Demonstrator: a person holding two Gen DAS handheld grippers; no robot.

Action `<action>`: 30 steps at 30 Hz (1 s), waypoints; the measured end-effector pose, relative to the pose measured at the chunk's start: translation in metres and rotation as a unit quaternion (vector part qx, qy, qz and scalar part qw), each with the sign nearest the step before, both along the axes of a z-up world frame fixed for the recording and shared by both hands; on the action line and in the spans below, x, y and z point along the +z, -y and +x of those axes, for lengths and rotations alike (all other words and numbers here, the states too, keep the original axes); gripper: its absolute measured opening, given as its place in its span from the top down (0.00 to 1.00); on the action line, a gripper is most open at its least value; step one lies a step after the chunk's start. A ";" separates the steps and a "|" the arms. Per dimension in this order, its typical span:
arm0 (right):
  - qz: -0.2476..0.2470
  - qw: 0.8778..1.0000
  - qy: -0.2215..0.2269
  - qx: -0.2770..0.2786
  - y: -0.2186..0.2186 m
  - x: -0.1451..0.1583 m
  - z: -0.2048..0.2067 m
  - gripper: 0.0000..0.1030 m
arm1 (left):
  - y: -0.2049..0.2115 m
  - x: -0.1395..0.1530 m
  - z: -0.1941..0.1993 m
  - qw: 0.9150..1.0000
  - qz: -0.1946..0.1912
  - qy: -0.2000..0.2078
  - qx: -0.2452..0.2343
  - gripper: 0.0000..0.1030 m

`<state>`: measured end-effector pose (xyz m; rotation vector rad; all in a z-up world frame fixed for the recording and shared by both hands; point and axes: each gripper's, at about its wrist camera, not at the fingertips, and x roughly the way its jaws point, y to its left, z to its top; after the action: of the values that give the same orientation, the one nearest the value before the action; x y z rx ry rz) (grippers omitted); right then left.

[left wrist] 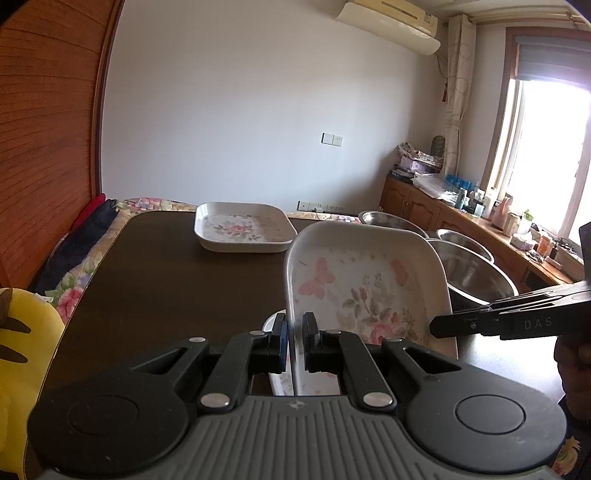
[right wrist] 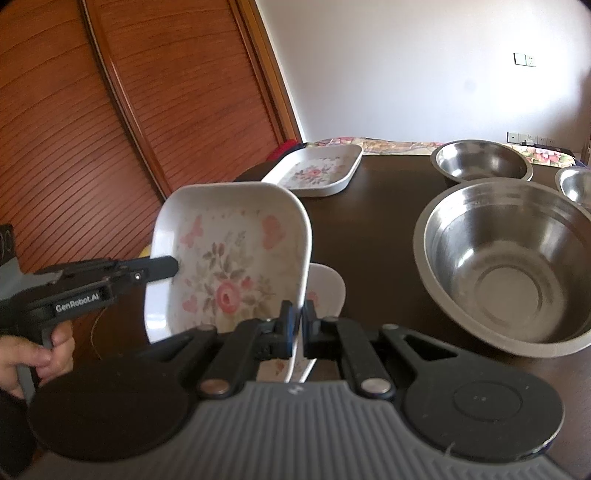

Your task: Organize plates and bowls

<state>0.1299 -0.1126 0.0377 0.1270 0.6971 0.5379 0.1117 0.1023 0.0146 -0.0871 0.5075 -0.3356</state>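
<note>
Two grippers, left (left wrist: 294, 341) and right (right wrist: 298, 332), each clamped on opposite rims of one floral plate (right wrist: 229, 258), held tilted above dark table (left wrist: 166, 280). Second plate (left wrist: 243, 230) flat at far edge; steel bowls (right wrist: 513, 266) at right.

White wall (left wrist: 240, 110), slatted wood doors (right wrist: 92, 110) — bright window (left wrist: 546, 155), low wooden cabinets (left wrist: 417, 205), air conditioner (left wrist: 391, 24).

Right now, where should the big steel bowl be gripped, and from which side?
Big steel bowl: pinch its near rim from above, one finger inside, one outside. It stands upright and open, its thin flared wall suits a pinch, and looks too wide to span.
</note>
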 end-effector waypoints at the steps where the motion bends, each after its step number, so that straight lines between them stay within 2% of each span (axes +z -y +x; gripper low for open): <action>1: -0.001 1.000 0.000 -0.001 0.000 0.000 0.000 0.94 | 0.001 -0.001 0.000 1.000 0.001 -0.002 -0.001 0.63; 23: -0.027 1.000 0.003 -0.013 -0.008 -0.015 0.000 0.91 | 0.009 -0.026 0.030 0.999 0.021 -0.028 0.020 0.62; 30: -0.044 0.999 0.020 -0.014 -0.010 -0.016 -0.003 0.88 | 0.007 -0.026 0.032 0.999 0.017 -0.027 0.025 0.62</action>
<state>0.1268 -0.1024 0.0221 0.0433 0.6775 0.4808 0.1438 0.0955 -0.0114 -0.0759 0.5635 -0.2768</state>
